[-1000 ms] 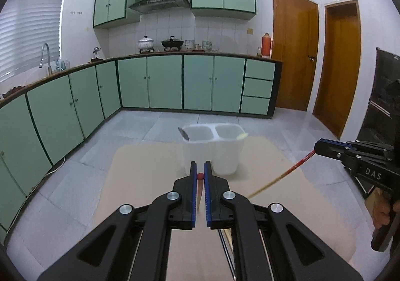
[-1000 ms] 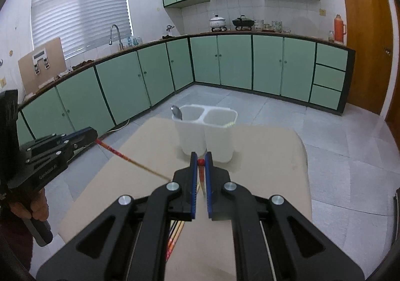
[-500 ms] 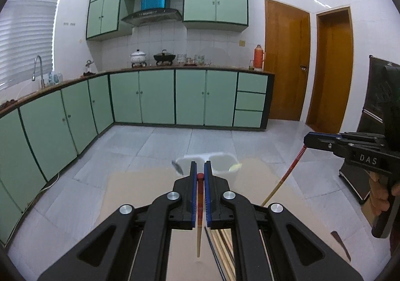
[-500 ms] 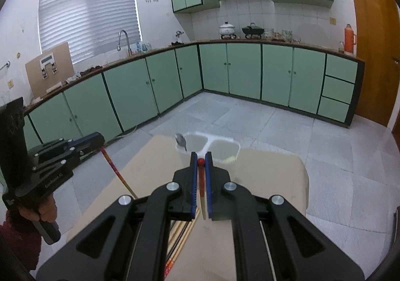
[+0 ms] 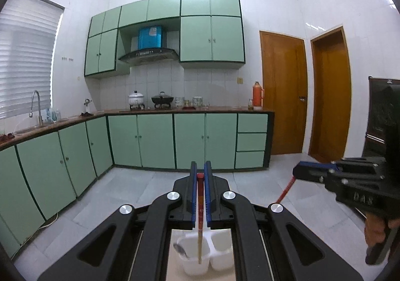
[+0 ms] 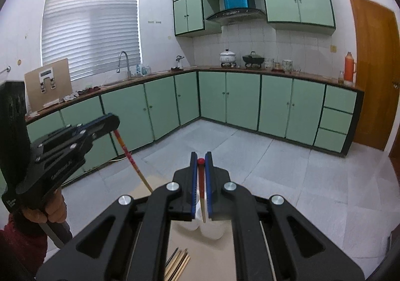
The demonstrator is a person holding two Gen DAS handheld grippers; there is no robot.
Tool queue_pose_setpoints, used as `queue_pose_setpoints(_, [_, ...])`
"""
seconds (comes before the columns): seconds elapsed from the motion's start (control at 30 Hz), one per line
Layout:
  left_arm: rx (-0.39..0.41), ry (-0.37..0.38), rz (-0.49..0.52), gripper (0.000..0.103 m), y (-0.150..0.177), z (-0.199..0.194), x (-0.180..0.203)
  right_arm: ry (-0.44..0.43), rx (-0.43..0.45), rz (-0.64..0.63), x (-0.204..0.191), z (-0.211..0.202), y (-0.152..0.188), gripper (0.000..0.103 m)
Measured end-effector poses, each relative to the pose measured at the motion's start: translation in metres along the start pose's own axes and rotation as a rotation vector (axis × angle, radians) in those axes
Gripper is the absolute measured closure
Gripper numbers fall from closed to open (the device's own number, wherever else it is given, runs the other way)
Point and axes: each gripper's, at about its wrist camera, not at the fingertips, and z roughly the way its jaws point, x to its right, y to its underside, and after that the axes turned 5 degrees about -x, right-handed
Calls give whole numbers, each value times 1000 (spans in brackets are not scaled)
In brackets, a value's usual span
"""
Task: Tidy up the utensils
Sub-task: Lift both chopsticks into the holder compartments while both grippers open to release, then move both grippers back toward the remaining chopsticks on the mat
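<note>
both claws are closed on a red-tipped wooden chopstick: the left gripper (image 5: 200, 173) hangs one (image 5: 199, 228) over the white two-compartment plastic holder (image 5: 220, 259), left compartment; the right gripper (image 6: 201, 156) has another (image 6: 202, 193) above it. a tilted stick may catch the rim or the metal spoon (image 5: 180, 249).

You have two grippers, left (image 5: 200, 173) and right (image 6: 201, 163), each clamping one chopstick (image 5: 199, 218) (image 6: 201, 188); one two-compartment holder (image 5: 220, 253); one spoon (image 5: 180, 249); several loose chopsticks (image 6: 178, 264), count unclear.
</note>
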Motion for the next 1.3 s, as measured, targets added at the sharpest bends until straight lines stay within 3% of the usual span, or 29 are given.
queue_pose_setpoints(0.13, [14, -18, -9, 98, -1, 30, -1, 18, -14, -2, 5, 22, -8, 98])
queue_pose_setpoints(0.3, [20, -27, -44, 98, 22, 69, -5, 30, -47, 25, 15, 59, -1, 98])
queue_pose_setpoints(0.57, [-126, -2, -106, 97, 71, 116, -21, 18, -133, 74, 20, 105, 31, 97])
queue_pose_setpoints(0.6, [-151, -3, -111, 95, 76, 120, -23, 17, -151, 75, 20, 110, 34, 96])
queue_pose_setpoints(0.63, [-166, -6, -116, 85, 79, 121, -25, 19, -165, 75, 19, 113, 38, 94])
queue_pose_setpoints(0.7, [-182, -4, -129, 71, 82, 119, -30, 32, -186, 72, 17, 118, 45, 87])
queue_pose_setpoints(0.77, [-181, -7, -127, 67, 82, 112, -33, 49, -177, 87, 18, 115, 50, 67])
queue_pose_setpoints(0.83, [-177, -23, -111, 53, 82, 98, -35, 70, -141, 110, 20, 104, 55, 52])
queue_pose_setpoints(0.97, [-163, -44, -93, 39, 82, 71, -35, 144, -56, 109, 23, 71, 66, 31])
queue_pose_setpoints(1.1, [-147, -51, -88, 24, 89, 34, -30, 161, -9, 119, 22, 41, 84, 18])
queue_pose_setpoints(1.3, [-168, -37, -95, 21, 118, -9, -17, 156, -3, 128, 5, 5, 129, 12])
